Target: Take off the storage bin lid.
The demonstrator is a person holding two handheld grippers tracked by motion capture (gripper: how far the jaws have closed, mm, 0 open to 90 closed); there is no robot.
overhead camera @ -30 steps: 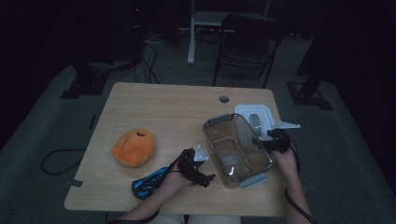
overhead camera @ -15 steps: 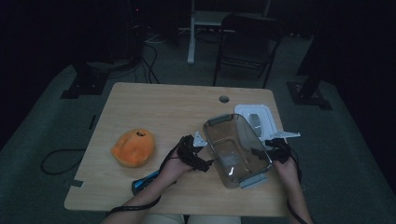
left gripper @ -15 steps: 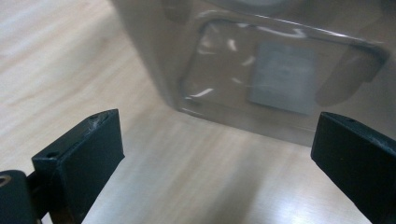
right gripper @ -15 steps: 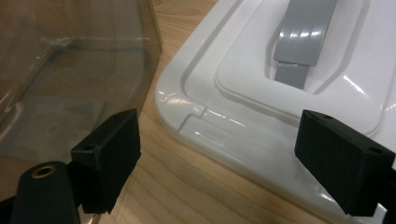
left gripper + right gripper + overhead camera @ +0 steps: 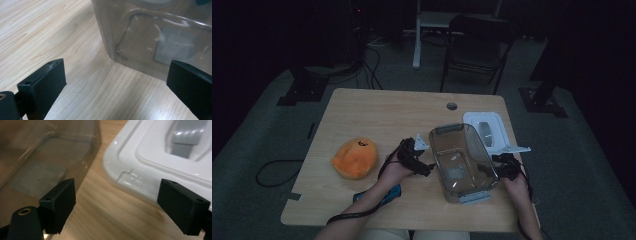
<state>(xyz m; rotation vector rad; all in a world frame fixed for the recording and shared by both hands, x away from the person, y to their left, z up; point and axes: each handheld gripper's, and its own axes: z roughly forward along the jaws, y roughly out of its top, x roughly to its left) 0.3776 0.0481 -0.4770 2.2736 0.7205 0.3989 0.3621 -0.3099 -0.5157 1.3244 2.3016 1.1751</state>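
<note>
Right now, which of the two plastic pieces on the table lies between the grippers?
The clear smoky container, flanked by left gripper and right gripper; the white lid lies behind it.

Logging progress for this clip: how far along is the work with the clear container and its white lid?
Done: the white lid is off and lies on the table beside the clear container, which looks empty. In hand: the left gripper and the right gripper flank the container, both open, neither gripping it. Left: whatever goes in; the orange plush sits untouched to the left, and the lid is not yet on.
</note>
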